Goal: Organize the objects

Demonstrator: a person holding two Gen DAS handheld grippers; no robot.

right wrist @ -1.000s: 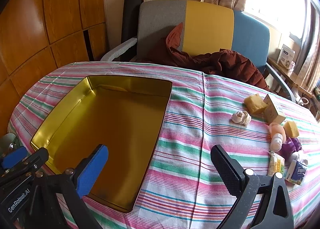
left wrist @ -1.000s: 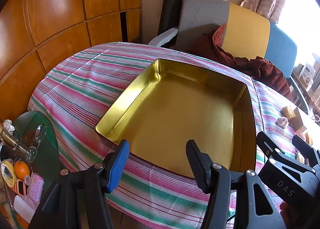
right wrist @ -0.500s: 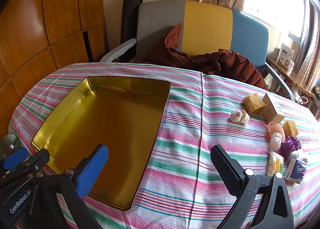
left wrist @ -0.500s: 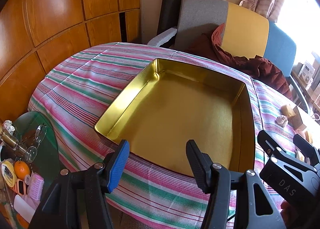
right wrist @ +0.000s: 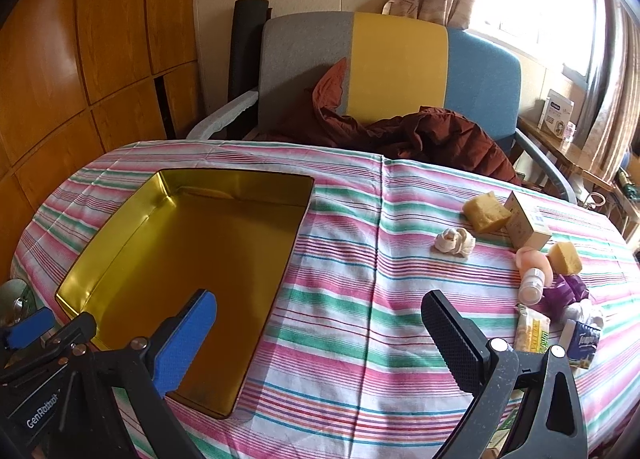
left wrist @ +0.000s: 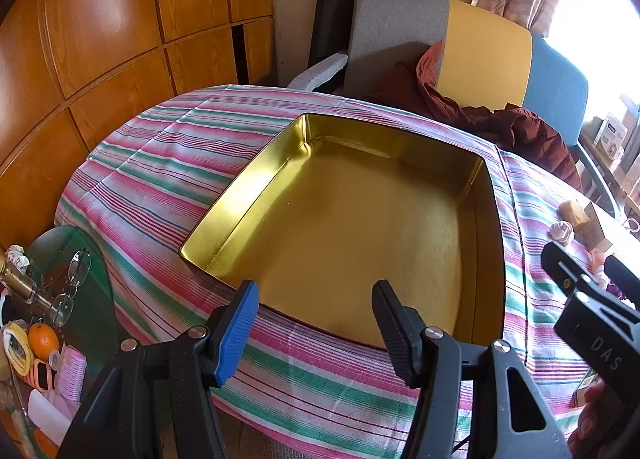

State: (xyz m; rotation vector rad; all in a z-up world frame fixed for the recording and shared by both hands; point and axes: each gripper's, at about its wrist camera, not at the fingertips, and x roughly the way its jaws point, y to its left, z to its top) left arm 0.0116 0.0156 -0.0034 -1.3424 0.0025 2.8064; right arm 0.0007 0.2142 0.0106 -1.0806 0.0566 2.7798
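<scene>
An empty gold tin tray (left wrist: 240,195) (right wrist: 108,243) lies on the striped tablecloth. My left gripper (left wrist: 314,311) hovers open over the tray's near edge with nothing between its fingers. My right gripper (right wrist: 320,323) stands wide open above the cloth just right of the tray, also holding nothing. At the right side of the table lie small objects: two yellow sponges (right wrist: 486,211), a white knotted item (right wrist: 454,241), a small carton (right wrist: 526,221), a pink bottle (right wrist: 534,269), a purple piece (right wrist: 570,291) and packets (right wrist: 532,329).
An armchair (right wrist: 396,67) with a dark red jacket (right wrist: 432,139) stands behind the table. Wooden wall panels (left wrist: 100,39) run along the left. A low glass side table (left wrist: 52,299) with spectacles, an orange and clutter sits at the near left.
</scene>
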